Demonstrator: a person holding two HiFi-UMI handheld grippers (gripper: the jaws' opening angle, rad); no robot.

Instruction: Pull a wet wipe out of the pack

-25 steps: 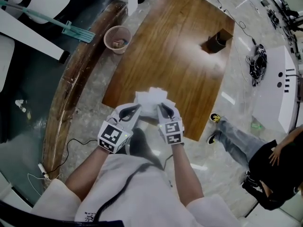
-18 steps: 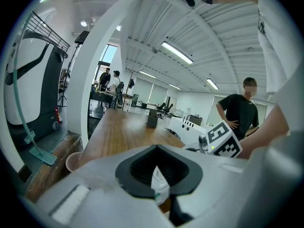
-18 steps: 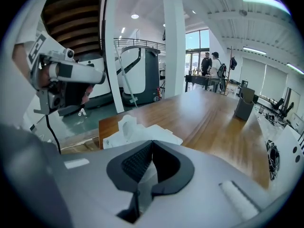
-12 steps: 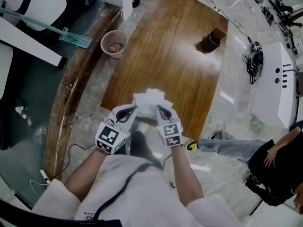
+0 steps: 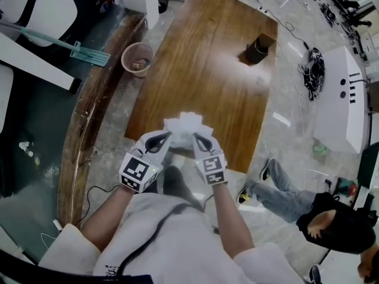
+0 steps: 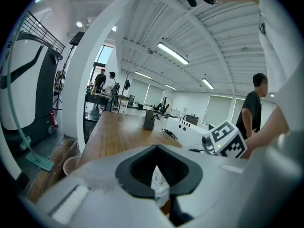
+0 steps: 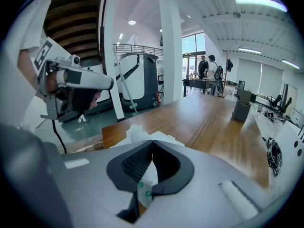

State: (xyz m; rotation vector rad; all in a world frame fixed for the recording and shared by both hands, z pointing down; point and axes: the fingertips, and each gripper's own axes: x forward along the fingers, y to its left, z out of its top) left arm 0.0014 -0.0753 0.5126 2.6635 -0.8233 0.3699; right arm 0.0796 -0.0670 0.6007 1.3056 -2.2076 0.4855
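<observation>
The wooden desk [image 5: 207, 58] fills the scene. Over its near end, the white wet wipe pack [image 5: 186, 125] hangs between both tools. The left hand-held gripper [image 6: 156, 170] and right hand-held gripper [image 7: 150, 156] each pinch a thin white edge of it. The grip seems set, so pulling apart comes next. I cannot tell whether either edge is wipe or wrapper.
</observation>
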